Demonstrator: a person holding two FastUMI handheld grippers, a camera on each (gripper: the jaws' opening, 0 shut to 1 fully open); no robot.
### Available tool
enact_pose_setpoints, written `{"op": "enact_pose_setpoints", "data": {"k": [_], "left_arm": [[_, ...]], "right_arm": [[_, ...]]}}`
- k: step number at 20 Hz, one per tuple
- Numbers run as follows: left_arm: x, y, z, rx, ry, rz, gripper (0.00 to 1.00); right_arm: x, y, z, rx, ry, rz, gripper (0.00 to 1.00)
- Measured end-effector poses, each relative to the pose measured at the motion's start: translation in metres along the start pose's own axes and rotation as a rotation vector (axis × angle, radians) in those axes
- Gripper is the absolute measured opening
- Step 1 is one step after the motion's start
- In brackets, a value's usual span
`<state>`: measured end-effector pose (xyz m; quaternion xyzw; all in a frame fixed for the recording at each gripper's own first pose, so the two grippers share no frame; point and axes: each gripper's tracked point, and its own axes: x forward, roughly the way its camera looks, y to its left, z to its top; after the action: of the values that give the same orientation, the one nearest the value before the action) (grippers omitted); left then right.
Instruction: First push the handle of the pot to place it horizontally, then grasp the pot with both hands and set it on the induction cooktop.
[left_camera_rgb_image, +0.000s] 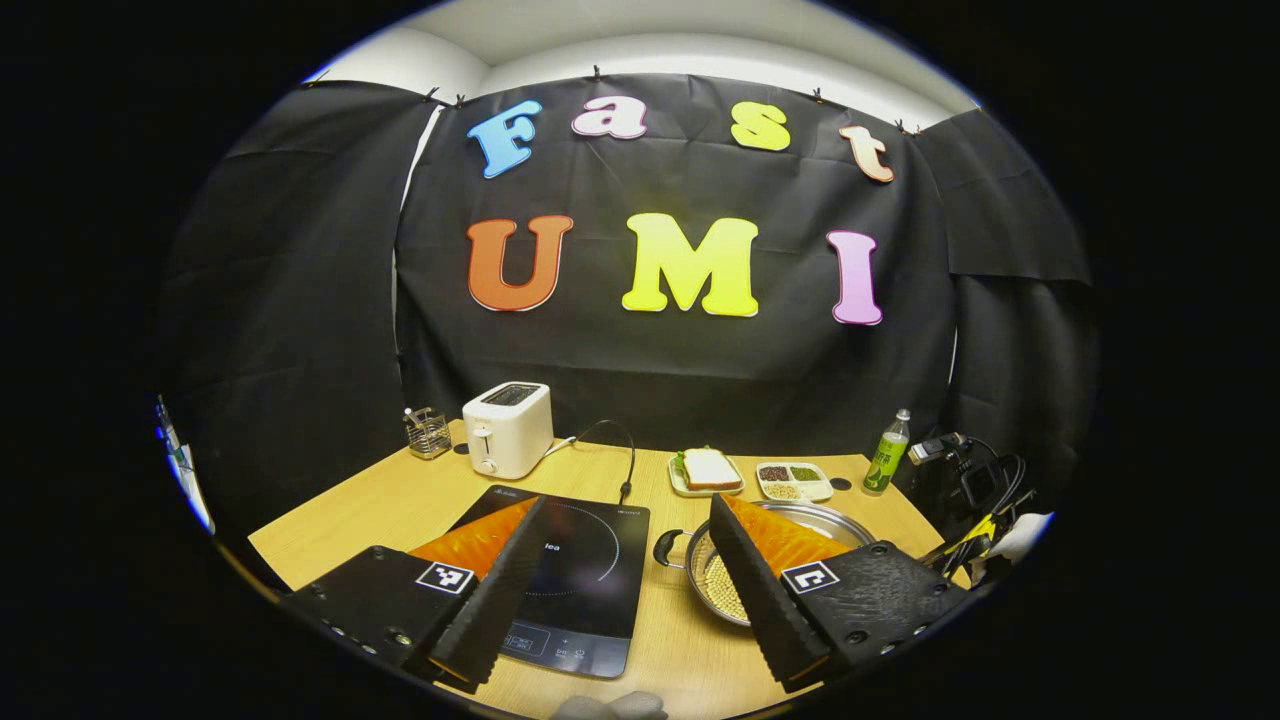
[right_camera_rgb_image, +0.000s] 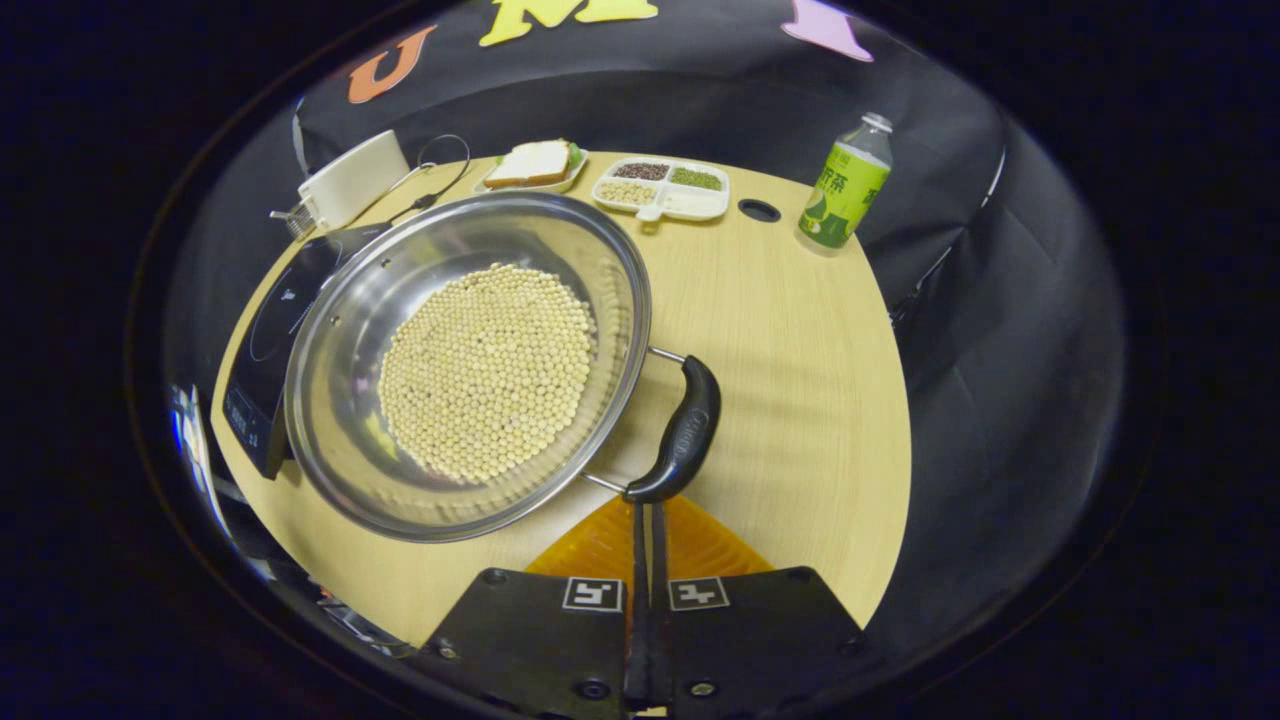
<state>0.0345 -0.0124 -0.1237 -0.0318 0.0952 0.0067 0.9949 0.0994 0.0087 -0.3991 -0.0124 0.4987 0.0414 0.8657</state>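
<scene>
Pot (right_camera_rgb_image: 470, 370) handle (right_camera_rgb_image: 680, 432) at closed right tongs (right_camera_rgb_image: 645, 510)

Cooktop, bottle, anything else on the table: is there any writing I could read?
Induction cooktop: pale print on the glass and by the controls, too small and partly hidden to read.
Bottle: printed label, too distorted to read surely.
Square tags: black-and-white patterns, no words.

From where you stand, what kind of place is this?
It looks like a mock kitchen set up in a cloth-walled booth: an induction cooktop, a toaster and a steel pot of beans share one wooden table.
</scene>
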Motion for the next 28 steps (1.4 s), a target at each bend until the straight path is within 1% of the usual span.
{"op": "enact_pose_setpoints", "data": {"k": [4, 5, 6, 11, 13, 16, 17, 19, 20, 21, 22, 23, 24, 26, 28], "left_arm": [[0.006, -0.002, -0.007, -0.004, 0.015, 0.022, 0.96], [0.008, -0.004, -0.01, -0.006, 0.022, 0.027, 0.96], [0.009, -0.004, -0.01, -0.008, 0.026, 0.03, 0.96], [0.018, -0.011, -0.016, -0.004, 0.047, 0.04, 0.96], [0.019, -0.016, -0.016, 0.003, 0.05, 0.032, 0.96], [0.023, -0.023, -0.019, 0.016, 0.059, 0.008, 0.96], [0.026, -0.025, -0.02, 0.018, 0.06, -0.001, 0.96], [0.026, -0.028, -0.02, 0.026, 0.063, -0.022, 0.96], [0.026, -0.03, -0.022, 0.037, 0.064, -0.03, 0.96], [0.026, -0.031, -0.024, 0.044, 0.068, -0.038, 0.96], [0.026, -0.032, -0.027, 0.051, 0.075, -0.048, 0.96], [0.026, -0.034, -0.029, 0.059, 0.078, -0.058, 0.96], [0.025, -0.035, -0.032, 0.066, 0.086, -0.066, 0.96], [0.023, -0.033, -0.035, 0.082, 0.091, -0.071, 0.96], [0.019, -0.031, -0.037, 0.084, 0.1, -0.082, 0.95]], "right_arm": [[0.007, -0.01, 0.013, -0.036, -0.01, -0.002, 0.0], [0.009, -0.011, 0.015, -0.041, -0.011, 0.0, 0.04], [0.01, -0.013, 0.019, -0.049, -0.015, -0.002, 0.0], [0.019, -0.02, 0.029, -0.069, -0.031, 0.004, 0.0], [0.017, -0.022, 0.03, -0.067, -0.045, 0.003, 0.0], [0.007, -0.029, 0.03, -0.042, -0.085, -0.014, 0.01], [0.0, -0.032, 0.029, -0.033, -0.104, -0.02, 0.04], [-0.017, -0.037, 0.03, -0.015, -0.159, -0.037, 0.04], [-0.026, -0.038, 0.032, -0.01, -0.192, -0.045, 0.02], [-0.034, -0.039, 0.031, -0.007, -0.214, -0.05, 0.07], [-0.043, -0.036, 0.029, -0.005, -0.229, -0.047, 0.1], [-0.051, -0.032, 0.028, -0.004, -0.246, -0.042, 0.19], [-0.059, -0.031, 0.028, 0.004, -0.267, -0.043, 0.22], [-0.072, -0.025, 0.026, 0.015, -0.302, -0.045, 0.51], [-0.086, -0.019, 0.023, 0.035, -0.327, -0.044, 0.7]]}}
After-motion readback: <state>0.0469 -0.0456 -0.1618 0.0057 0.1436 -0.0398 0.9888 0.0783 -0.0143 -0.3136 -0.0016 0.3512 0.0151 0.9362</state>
